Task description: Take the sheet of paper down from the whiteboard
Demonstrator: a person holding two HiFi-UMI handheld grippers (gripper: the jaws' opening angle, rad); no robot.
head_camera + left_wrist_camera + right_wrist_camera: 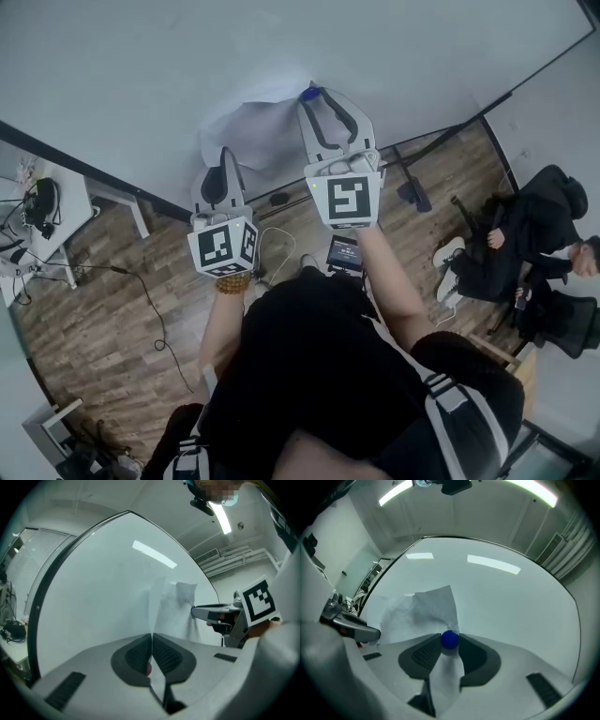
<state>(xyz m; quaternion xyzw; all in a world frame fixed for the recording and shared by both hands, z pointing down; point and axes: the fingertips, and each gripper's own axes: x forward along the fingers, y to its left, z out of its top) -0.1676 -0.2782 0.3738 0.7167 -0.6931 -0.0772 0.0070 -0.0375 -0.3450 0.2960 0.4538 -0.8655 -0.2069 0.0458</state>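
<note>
A white sheet of paper (251, 129) hangs crumpled against the whiteboard (141, 66). A blue round magnet (309, 93) sits at its upper right corner. My right gripper (317, 97) is at that corner. In the right gripper view the blue magnet (450, 639) sits between the tips of the right gripper (450, 643), and the paper (426, 609) trails down through the jaws. My left gripper (225, 157) is at the sheet's lower left. In the left gripper view the left gripper (152, 638) is shut on an edge of the paper (174, 611), with the right gripper (212, 613) beyond it.
A person in black (525, 234) sits at the right on the wooden floor (103, 309). A white desk (67, 202) with cables stands at the left. A dark device (344, 251) and a cable (150, 305) lie on the floor below the board's frame (94, 173).
</note>
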